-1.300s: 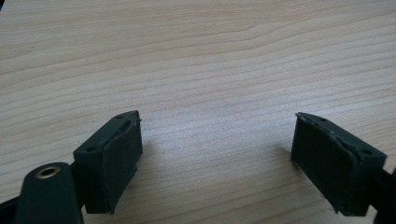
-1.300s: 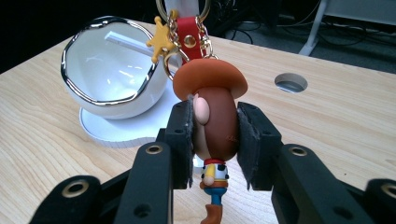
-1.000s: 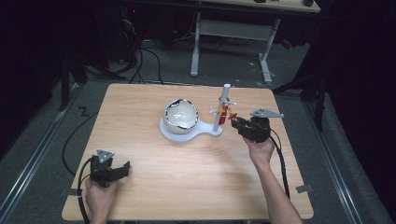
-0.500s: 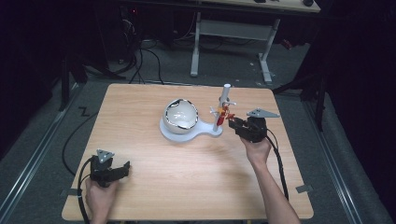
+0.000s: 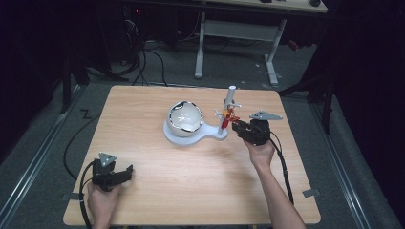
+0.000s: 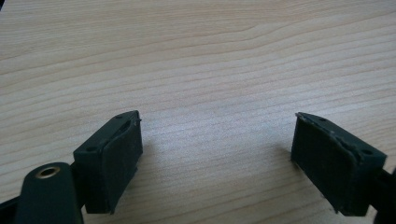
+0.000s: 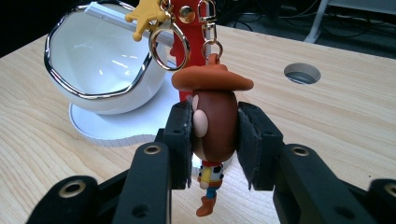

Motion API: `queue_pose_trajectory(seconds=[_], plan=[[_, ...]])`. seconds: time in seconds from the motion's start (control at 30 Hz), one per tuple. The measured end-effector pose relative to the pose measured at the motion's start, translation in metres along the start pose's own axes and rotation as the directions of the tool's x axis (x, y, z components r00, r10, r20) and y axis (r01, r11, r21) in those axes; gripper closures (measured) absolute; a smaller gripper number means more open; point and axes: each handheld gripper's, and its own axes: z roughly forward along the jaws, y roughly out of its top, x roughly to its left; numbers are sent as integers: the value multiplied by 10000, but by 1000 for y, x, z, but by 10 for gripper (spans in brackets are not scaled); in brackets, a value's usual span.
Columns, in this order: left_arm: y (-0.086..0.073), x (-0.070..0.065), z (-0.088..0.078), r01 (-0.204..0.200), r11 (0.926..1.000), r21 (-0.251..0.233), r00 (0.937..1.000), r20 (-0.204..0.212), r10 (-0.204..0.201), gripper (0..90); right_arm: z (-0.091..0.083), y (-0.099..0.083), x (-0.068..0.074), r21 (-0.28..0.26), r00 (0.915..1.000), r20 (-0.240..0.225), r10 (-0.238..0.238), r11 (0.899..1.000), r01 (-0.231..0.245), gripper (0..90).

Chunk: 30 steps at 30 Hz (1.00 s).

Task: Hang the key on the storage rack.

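Room: dark around us, with a pale wooden counter (image 5: pixel 157 191) under our hands.
Keychain figure: we saw the cowboy figure (image 7: pixel 212 128) hanging by its ring and red strap from a white stand (image 5: pixel 228 112), beside a white bowl (image 5: pixel 185 117) on the same base.
Right gripper (image 7: pixel 212 144): our jaws sat on either side of the figure's head, pads against it, clenched on the figure.
Key relation: the figure hung upright, long axis vertical, directly between our right jaws; the strap ran straight up from them to the hook.
Left gripper (image 6: pixel 219 158): released, jaws wide over bare wood, well apart from the stand.
Nearer hand: our right.
Next move, we judged: lifting the ring off the hook.
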Motion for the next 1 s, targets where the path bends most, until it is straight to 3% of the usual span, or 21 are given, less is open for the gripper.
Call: queue_pose_trajectory(seconds=[0.3,0.53,0.7,1.0], plan=[[0,0,0,0,10000,1,10000,0,0,169,1,-1,0,38,10000,-4,31,10000,-31,654],[0,0,0,-1,10000,1,10000,1,1,170,-4,1,-4,-54,9998,-18,193,9998,-193,560],[0,0,0,-5,10000,3,10000,1,5,169,-12,0,-4,-147,9999,51,163,9998,-162,506],[0,0,0,-3,10000,1,10000,0,3,170,-34,-3,-10,-560,9994,234,265,9981,-252,499]])
